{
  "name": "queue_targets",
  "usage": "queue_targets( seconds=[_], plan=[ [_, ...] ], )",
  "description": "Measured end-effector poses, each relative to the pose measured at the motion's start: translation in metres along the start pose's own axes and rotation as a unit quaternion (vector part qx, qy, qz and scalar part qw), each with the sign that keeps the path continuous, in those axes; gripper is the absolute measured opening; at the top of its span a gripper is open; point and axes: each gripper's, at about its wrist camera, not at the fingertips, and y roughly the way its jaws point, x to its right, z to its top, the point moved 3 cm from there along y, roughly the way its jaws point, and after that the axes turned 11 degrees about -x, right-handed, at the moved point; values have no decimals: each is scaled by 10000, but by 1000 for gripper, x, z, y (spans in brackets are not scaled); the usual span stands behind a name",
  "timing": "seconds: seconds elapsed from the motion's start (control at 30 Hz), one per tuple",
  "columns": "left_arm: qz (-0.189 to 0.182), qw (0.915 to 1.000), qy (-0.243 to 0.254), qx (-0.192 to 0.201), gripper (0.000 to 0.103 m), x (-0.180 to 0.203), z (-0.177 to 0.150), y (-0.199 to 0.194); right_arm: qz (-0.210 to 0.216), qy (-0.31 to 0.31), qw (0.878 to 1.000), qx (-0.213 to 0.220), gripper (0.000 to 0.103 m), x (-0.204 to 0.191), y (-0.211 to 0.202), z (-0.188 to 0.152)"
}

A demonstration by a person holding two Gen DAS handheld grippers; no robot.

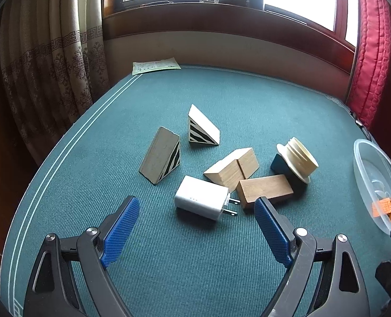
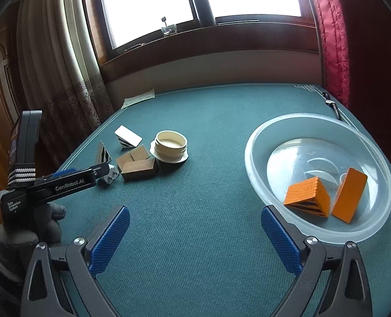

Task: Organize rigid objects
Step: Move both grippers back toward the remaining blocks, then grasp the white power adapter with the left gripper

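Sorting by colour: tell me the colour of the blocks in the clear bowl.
Orange blocks, one with black stripes; clearest in the right wrist view.

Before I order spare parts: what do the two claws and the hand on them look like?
Both claws have black plastic frames with triangular cut-outs, silver pivot bolts and ribbed blue pads. From the right wrist view, the left claw shows a black body printed "GenRobot.AI" and "Data Acquisition System", with a black-and-white woven strap around a dark box on top. The hand wears a grey knit glove. No cables show.
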Motion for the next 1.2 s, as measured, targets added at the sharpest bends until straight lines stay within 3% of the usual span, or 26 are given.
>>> queue_targets(
  seconds=[0.3, 0.73, 0.97, 1.2],
  plan=[
    [-60, 9994, 228, -265, 79, 0, 4, 21, 96, -200, 9991, -358, 101, -19, 18, -8],
    [-315, 9982, 216, -463, 79, -2, 7, 31, 102, -188, 9978, -620, 101, -28, 32, -8],
    [-322, 9977, 342, -495, 62, 3, 8, 34, 62, -181, 9974, -698, 101, -32, 38, -5],
    [-567, 9976, 142, -376, 60, -7, 8, 30, 11, -27, 9979, -641, 101, -28, 40, 12]
  ],
)
